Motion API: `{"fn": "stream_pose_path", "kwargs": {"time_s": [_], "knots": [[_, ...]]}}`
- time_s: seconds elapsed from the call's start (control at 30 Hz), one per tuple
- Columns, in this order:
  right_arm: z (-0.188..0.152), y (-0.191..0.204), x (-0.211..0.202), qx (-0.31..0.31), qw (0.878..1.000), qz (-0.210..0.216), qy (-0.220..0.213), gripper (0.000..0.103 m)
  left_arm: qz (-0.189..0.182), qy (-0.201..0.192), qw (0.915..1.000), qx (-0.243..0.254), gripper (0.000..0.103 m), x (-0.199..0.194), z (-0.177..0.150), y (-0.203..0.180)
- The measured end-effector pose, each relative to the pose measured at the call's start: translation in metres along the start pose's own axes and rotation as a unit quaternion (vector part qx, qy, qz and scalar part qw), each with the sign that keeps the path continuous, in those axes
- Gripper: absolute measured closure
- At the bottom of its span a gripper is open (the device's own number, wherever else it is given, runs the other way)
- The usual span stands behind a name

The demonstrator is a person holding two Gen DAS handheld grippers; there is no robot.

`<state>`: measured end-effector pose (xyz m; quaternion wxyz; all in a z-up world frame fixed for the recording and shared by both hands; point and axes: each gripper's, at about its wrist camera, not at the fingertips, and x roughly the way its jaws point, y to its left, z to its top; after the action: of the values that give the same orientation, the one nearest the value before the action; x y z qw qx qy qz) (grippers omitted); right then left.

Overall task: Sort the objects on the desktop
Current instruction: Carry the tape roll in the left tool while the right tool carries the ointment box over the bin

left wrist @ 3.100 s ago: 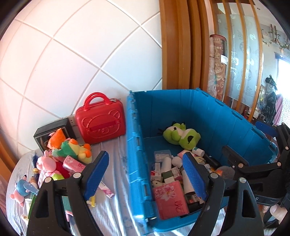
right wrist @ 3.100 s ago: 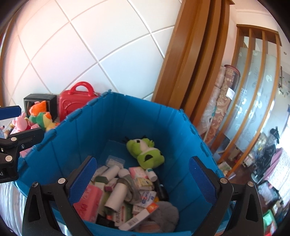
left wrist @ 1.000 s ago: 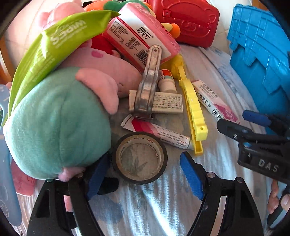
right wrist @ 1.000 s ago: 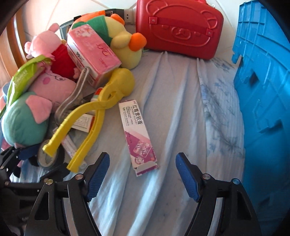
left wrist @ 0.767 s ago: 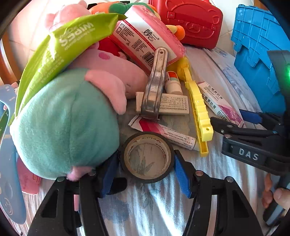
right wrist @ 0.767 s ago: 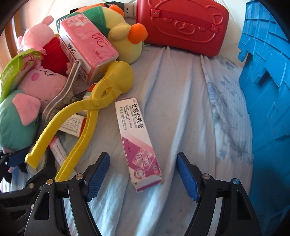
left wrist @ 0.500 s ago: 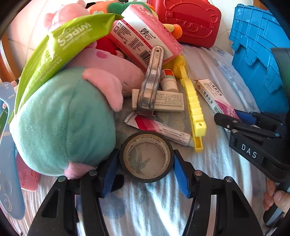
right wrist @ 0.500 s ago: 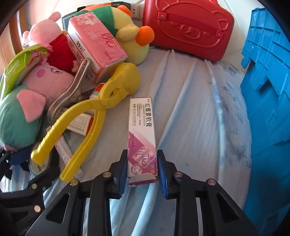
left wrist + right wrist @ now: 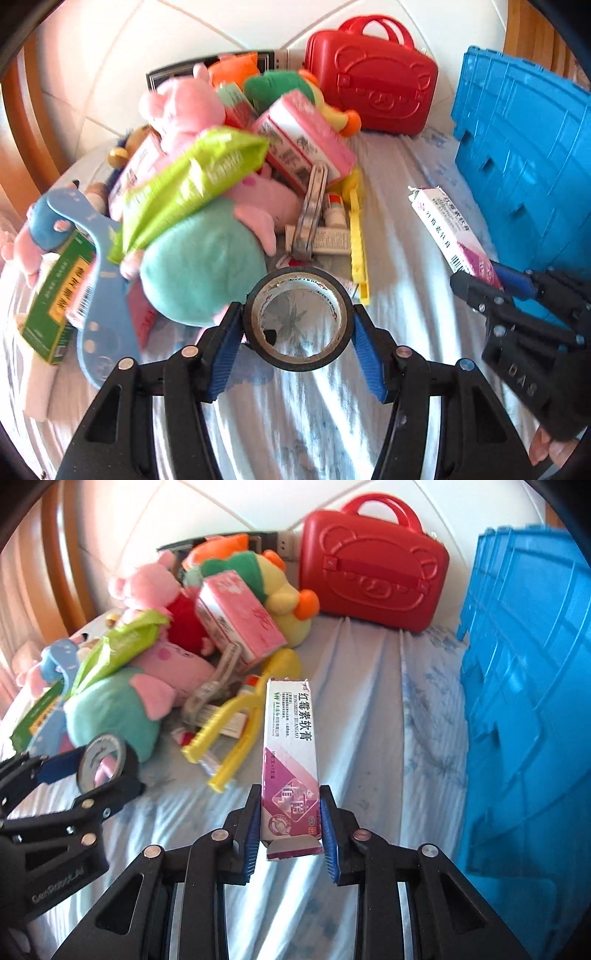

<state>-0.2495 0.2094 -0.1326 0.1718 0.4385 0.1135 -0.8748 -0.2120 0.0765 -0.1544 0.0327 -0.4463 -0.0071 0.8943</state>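
Both of our tools have lifted since half a second ago: the left tool [image 9: 298, 332], which then had the tape roll [image 9: 299, 319] flat on the sheet, now carries it clear of the cloth, and the right tool [image 9: 290, 827] has raised the pink ointment box [image 9: 290, 753] so it stands upright between its pads. We judge the sort to be well short of done: the plush toys [image 9: 195, 266], the green wipes pack [image 9: 188, 192], the pink tissue box [image 9: 303, 147], the yellow tongs [image 9: 358, 240], the metal clip [image 9: 310, 214] and several small cartons lie heaped on the bed sheet [image 9: 369, 709], with the red case [image 9: 373, 565] behind them and the blue crate [image 9: 528, 686] standing just beside on the right. Our left tool is closed partway, both pads pressed to the outer rim of the roll; our right is closed narrowly on the lower end of the box, its torn flap hanging below the pads. We expect both items must next travel to the crate
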Motion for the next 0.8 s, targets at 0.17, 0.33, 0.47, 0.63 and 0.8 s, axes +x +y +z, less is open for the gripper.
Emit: {"fn": "stream_pose_path", "kwargs": {"time_s": [0.17, 0.33, 0.47, 0.63, 0.8], "knots": [[0.018, 0.011, -0.050, -0.014, 0.999, 0.001, -0.036, 0.075, 0.002, -0.034, 0.9994, 0.001, 0.046, -0.040, 0.020, -0.006], [0.037, 0.014, -0.095, -0.023, 0.997, -0.003, -0.078, 0.075, 0.002, -0.069, 0.9976, 0.007, 0.046, -0.081, 0.037, -0.009], [0.048, 0.014, -0.133, -0.022, 0.993, -0.009, -0.113, 0.075, -0.002, -0.103, 0.9946, 0.017, 0.046, -0.113, 0.049, -0.015], [0.055, 0.003, -0.177, -0.012, 0.987, -0.029, -0.157, 0.075, -0.013, -0.145, 0.9887, 0.035, 0.046, -0.147, 0.064, -0.034], [0.054, -0.027, -0.228, 0.013, 0.978, -0.062, -0.201, 0.075, -0.043, -0.184, 0.9801, 0.062, 0.046, -0.175, 0.079, -0.070]]}}
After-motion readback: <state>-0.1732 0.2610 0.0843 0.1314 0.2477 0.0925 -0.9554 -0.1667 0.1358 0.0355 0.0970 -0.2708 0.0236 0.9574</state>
